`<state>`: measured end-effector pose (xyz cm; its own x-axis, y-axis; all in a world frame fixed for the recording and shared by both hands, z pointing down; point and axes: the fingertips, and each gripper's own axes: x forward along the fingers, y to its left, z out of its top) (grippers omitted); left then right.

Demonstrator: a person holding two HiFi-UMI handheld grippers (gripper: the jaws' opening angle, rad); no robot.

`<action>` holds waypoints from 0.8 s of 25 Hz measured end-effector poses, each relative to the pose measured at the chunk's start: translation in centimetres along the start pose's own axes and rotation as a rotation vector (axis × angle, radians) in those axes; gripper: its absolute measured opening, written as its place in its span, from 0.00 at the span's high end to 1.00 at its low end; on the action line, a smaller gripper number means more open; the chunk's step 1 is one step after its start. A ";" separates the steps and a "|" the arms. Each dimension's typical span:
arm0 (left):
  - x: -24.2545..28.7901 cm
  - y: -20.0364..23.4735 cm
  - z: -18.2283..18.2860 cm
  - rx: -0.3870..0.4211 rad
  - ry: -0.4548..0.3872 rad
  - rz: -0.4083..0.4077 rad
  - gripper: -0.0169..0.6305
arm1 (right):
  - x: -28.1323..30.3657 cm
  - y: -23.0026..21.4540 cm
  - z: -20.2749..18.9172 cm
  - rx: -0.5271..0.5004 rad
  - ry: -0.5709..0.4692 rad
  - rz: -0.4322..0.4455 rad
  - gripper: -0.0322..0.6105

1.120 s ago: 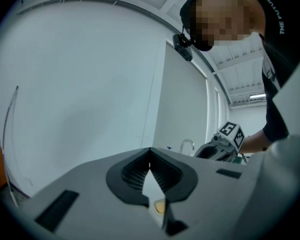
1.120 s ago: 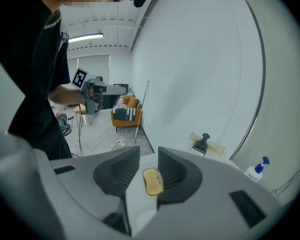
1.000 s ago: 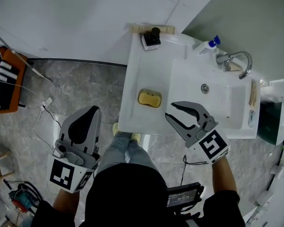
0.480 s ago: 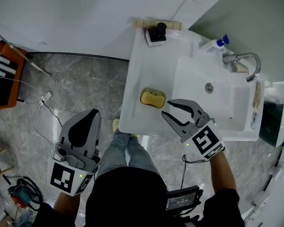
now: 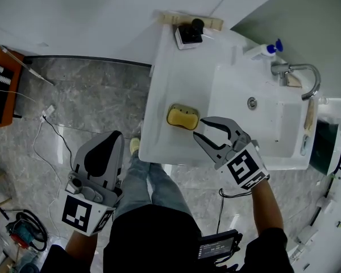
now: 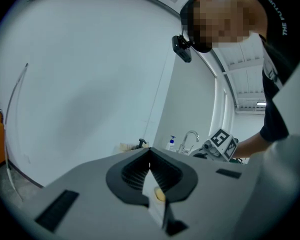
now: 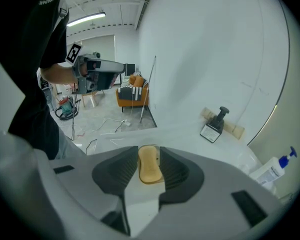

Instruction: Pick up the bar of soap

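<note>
The yellow bar of soap (image 5: 182,116) lies on the white sink counter (image 5: 165,84), left of the basin. My right gripper (image 5: 200,129) hovers just right of it, pointing at it, and its jaws have just been opening. Nothing sits between them in the head view. In the right gripper view the soap (image 7: 150,171) shows through the gap of the right gripper (image 7: 149,150), a little beyond the tips. My left gripper (image 5: 104,142) hangs over the floor at the lower left, shut and empty. In its own view the left gripper (image 6: 150,151) has its tips together.
A basin (image 5: 273,135) with a drain (image 5: 252,102) and a faucet (image 5: 299,74) fills the counter's right half. A pump bottle (image 5: 262,50) and a black-handled item on a white base (image 5: 189,34) stand at the back. Cables (image 5: 48,131) lie on the floor.
My right gripper has sunk and come closer to the soap, with its jaws a little wider. The left gripper has dropped slightly and stays shut.
</note>
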<state>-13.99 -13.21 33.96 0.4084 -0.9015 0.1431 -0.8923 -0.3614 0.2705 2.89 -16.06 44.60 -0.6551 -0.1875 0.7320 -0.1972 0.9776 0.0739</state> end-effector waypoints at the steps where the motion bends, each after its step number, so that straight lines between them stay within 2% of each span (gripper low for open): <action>1: 0.2 0.0 -0.3 0.001 0.000 -0.005 0.96 | 0.2 0.1 -0.3 0.001 0.004 0.003 0.75; 14: 2.3 0.0 -2.9 -0.017 0.016 -0.015 0.96 | 3.9 -0.5 -4.1 -0.013 0.110 0.041 0.72; 20: 2.0 0.3 -5.3 -0.053 0.104 -0.003 0.96 | 5.8 -0.3 -4.4 -0.057 0.146 0.065 0.70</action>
<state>-12.38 -13.81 39.40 0.4316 -0.8696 0.2397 -0.8807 -0.3487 0.3207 2.35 -16.99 51.80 -0.5516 -0.1120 0.8265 -0.1136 0.9918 0.0586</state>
